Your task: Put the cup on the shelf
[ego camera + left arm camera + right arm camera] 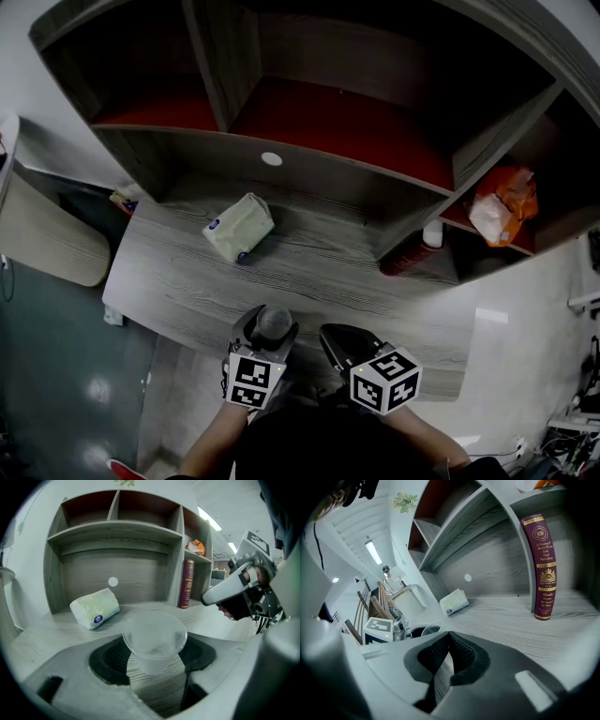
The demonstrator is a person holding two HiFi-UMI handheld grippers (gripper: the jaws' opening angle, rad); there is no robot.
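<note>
- The left hand-held gripper [157, 657] pinches the lower body of the translucent plastic cup [154, 637]
- The cup is upright at the near edge of the counter [309, 272]; whether it rests on it or is lifted cannot be told
- The right hand-held gripper [449, 637] is pressed together and empty
- Judged status: grasp done; carrying the cup to the far shelf [309, 155], setting it down and releasing it remain
</note>
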